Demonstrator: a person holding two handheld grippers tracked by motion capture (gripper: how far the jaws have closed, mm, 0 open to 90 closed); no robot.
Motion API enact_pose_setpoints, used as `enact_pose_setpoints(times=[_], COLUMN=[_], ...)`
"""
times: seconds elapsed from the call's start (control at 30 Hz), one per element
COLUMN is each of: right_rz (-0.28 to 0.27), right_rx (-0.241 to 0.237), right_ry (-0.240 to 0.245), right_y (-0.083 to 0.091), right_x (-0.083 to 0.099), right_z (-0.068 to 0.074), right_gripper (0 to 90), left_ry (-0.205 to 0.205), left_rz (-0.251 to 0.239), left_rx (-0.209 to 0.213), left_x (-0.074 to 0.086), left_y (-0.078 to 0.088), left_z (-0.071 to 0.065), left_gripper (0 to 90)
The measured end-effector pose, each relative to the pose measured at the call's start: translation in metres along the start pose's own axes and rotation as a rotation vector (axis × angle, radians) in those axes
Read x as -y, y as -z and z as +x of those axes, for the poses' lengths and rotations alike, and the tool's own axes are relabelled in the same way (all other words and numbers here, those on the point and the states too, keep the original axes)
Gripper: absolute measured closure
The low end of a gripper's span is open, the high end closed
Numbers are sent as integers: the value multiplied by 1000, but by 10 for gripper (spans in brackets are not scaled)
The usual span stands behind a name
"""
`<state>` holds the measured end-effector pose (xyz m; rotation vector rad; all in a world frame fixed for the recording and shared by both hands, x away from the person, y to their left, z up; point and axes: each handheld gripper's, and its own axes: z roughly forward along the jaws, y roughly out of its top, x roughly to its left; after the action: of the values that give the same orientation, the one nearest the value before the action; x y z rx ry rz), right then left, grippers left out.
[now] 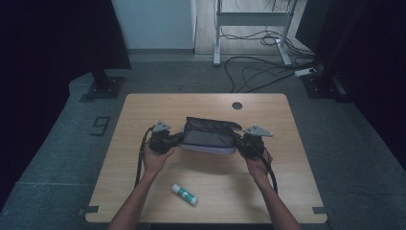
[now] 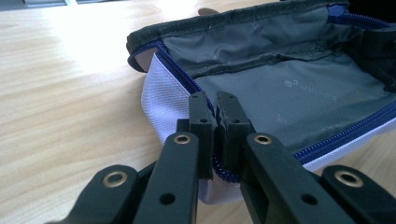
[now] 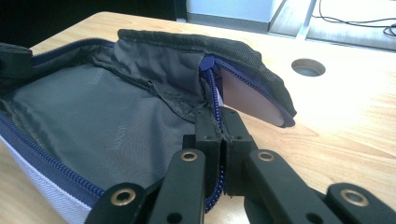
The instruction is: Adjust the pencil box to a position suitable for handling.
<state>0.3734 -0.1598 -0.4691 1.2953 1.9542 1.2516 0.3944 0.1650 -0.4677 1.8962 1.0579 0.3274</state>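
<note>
— Worktop (image 1: 143, 191) first: what do we have on it?

— We see a pale wood surface with a round cable hole (image 1: 237, 105) near its far edge. Mid-worktop lies an unzipped pouch (image 1: 208, 136), grey lining inside, white shell, blue zipper, its black flap standing up along the far side.

— And our tongs?

— We hold one at each end of the pouch. The left tongs (image 2: 214, 105) are clenched on the zipper edge at the pouch's left end; the blue teeth run between the pads. The right tongs (image 3: 219, 119) are clenched likewise on the zipper edge at the right end, just beside the flap's corner.

— Anything smaller?

— A glue stick (image 1: 185, 194), white with a green label, lies on its side near the worktop's near edge, well apart from the pouch.
</note>
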Motion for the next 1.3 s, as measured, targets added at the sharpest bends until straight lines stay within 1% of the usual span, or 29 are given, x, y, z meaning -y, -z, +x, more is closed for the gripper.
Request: enact_pose_setpoints(times=[0.13,0.23,0.27,0.3,0.47,0.6,0.67,0.73,0.77,0.83,0.87,0.9,0.93,0.97,1.0,1.07,1.3], right_rz=[2,9,9,13,25,51,56,76,76,98,98,115,123,133,133,152,179], right_rx=[-4,-12,-12,-15,-22,-28,-29,-32,-32,-36,-36,-35,-34,-34,-34,-31,-22], right_ry=[11,6,6,9,6,4,3,-2,-2,-9,-9,-9,-7,-10,-10,-12,-13], right_y=[4,3,3,2,2,-2,-2,-5,-5,-9,-9,-12,-14,-15,-15,-19,-23], right_x=[5,9,9,12,17,25,26,31,31,34,34,37,39,41,41,45,51], right_z=[3,2,2,3,3,1,0,-2,-2,-5,-5,-7,-8,-9,-9,-11,-15], right_gripper=[863,863,863,863,863,863,863,862,862,862,862,862,861,861,861,860,849], left_ry=[-1,-1,-1,5,7,8,9,10,10,15,15,17,17,21,21,23,17], left_rz=[4,20,20,23,41,76,81,100,100,123,123,137,137,154,154,162,176], left_rx=[8,13,13,19,25,34,34,37,37,44,44,46,46,48,48,52,62], left_x=[4,11,11,14,20,28,29,33,33,37,37,40,40,42,42,44,44], left_y=[1,1,1,0,-1,-5,-6,-9,-9,-14,-14,-17,-17,-20,-20,-24,-25], left_z=[-1,-2,-2,-1,-2,-3,-4,-5,-5,-5,-5,-4,-4,-4,-4,-5,-7], left_gripper=[864,864,864,864,861,857,855,853,852,847,845,843,841,840,837,833,806])
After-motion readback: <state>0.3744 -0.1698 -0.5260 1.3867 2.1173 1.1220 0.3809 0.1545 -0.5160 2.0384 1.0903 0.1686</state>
